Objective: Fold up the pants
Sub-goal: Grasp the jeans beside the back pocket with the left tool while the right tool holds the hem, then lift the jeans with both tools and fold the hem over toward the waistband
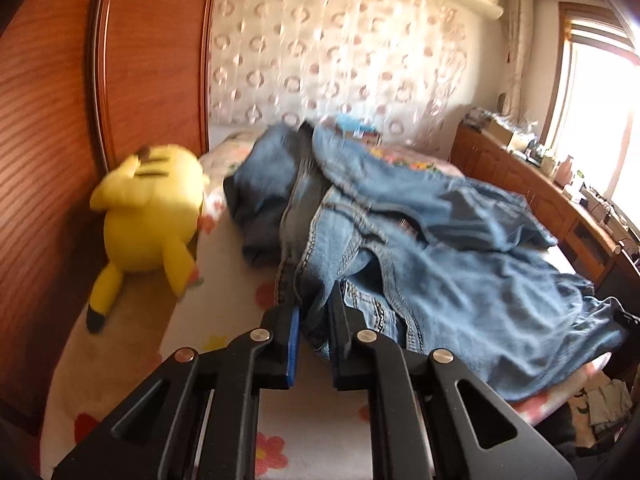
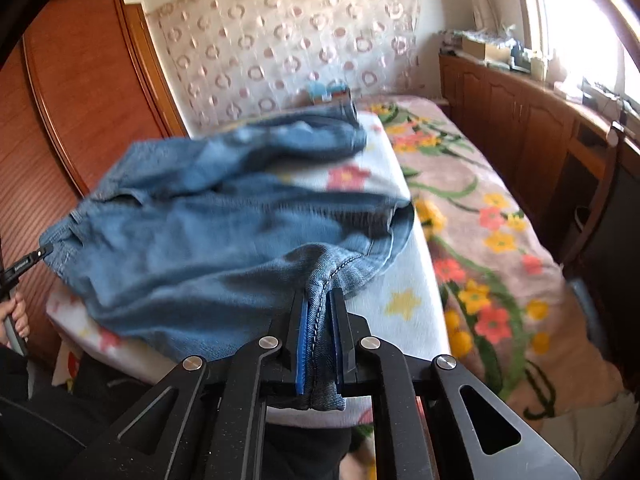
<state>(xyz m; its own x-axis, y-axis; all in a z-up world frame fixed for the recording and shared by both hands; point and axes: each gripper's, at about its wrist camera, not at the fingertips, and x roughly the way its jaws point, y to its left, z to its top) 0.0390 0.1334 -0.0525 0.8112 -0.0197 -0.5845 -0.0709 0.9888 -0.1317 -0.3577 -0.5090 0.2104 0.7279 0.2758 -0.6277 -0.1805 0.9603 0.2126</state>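
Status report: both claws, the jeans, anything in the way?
Left claw shut on jeans. Right claw shut on jeans hem. Jeans rumpled on bed. Yellow plush toy beside them, apart.

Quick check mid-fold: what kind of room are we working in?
Most likely a home bedroom: a bed with a floral blanket, a tall reddish wooden wardrobe beside it, and a yellow plush toy lying next to the blue denim pants.

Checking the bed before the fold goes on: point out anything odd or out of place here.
The jeans lie crumpled and bunched, not flat, with both claws pinching the near edge: left claw, right claw. A yellow plush toy sits beside them on the bed, close to the folding space. Nothing looks spilled or damaged.
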